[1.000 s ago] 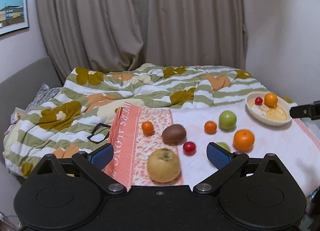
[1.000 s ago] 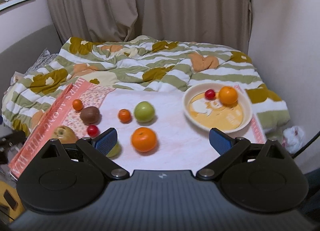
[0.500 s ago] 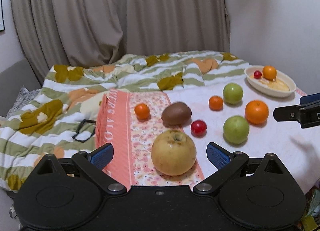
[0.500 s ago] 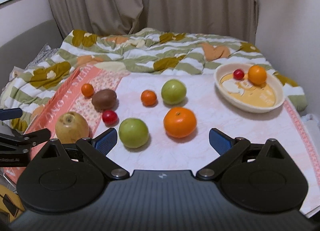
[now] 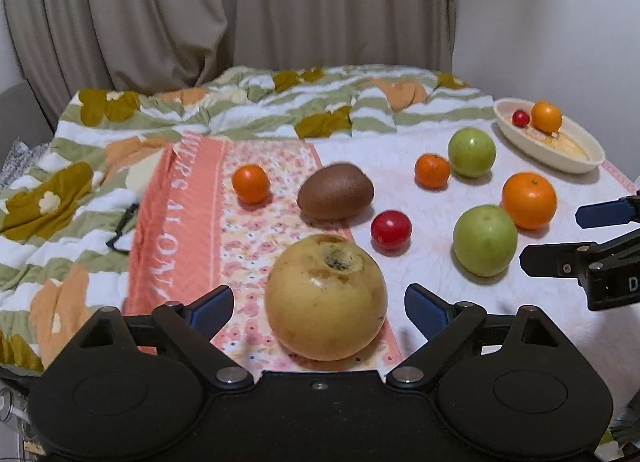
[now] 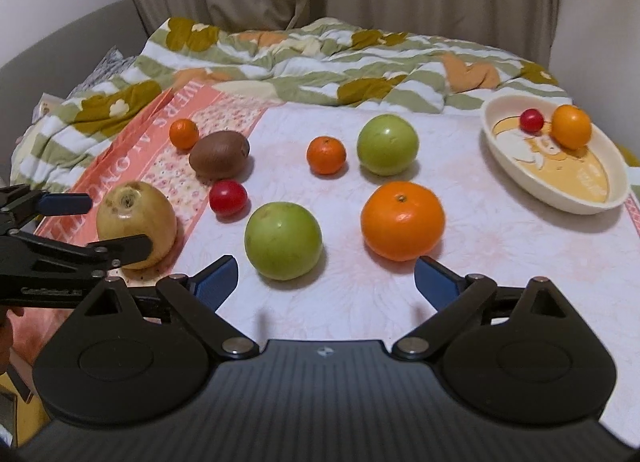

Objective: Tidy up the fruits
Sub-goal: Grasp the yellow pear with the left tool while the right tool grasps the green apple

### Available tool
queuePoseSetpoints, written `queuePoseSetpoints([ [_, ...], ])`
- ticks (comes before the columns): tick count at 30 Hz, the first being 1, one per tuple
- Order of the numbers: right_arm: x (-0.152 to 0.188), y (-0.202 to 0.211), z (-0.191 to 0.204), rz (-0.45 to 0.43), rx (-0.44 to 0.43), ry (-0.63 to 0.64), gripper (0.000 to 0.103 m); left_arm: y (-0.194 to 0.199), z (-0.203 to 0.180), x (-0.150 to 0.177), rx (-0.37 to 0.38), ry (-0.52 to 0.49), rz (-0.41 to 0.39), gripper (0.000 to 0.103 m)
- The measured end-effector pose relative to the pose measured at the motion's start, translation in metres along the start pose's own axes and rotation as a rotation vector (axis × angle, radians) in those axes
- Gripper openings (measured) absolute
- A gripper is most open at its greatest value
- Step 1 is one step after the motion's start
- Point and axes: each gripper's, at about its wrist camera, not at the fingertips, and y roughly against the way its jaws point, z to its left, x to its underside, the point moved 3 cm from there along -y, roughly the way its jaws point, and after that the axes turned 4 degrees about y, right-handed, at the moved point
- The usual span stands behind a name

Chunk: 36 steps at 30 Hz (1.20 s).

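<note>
**Yellow pear framed for pickup, most fruit left to sort**

The yellow pear lay on the floral cloth, between the parted fingers of the left gripper, which was spread wide and held nothing. No contact could be seen. The step was judged to be the approach to a grasp; next, the jaws would need to be closed squarely on the pear's widest part, since a round fruit could roll.

The right gripper was likewise wide open and empty, just short of a green apple and a large orange. A cream bowl at the far right already held a cherry tomato and a small orange.

The pear's underside was hidden, and the left gripper's right fingertip was masked behind it in the right view.
</note>
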Motion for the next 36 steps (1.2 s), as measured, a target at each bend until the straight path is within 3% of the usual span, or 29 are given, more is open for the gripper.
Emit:
queuePoseSetpoints([
  [2,-0.001,-0.004,0.000,0.005,-0.007,0.000,0.103,-0.006,-0.002,0.000,0.002,0.009,0.018,0.092],
  [5,-0.002,-0.008,0.001,0.013,-0.033,0.008,0.102,-0.012,-0.003,0.000,-0.005,0.017,0.043,0.077],
  [20,-0.010,-0.034,0.013,0.041,-0.078,0.073,0.084,-0.006,0.007,0.003,-0.012,0.052,0.052,0.077],
  [28,-0.015,-0.045,0.018,0.046,-0.077,0.080,0.082,-0.004,0.009,0.003,-0.016,0.099,0.054,0.076],
  [29,-0.015,-0.046,0.019,0.046,-0.078,0.085,0.071,-0.004,0.009,0.004,-0.015,0.104,0.053,0.076],
  [30,-0.015,-0.046,0.020,0.052,-0.083,0.094,0.069,-0.003,0.009,0.004,-0.014,0.108,0.053,0.076],
  [36,-0.015,-0.042,0.025,0.036,-0.066,0.100,0.069,0.007,0.011,0.009,-0.014,0.125,0.047,0.076],
])
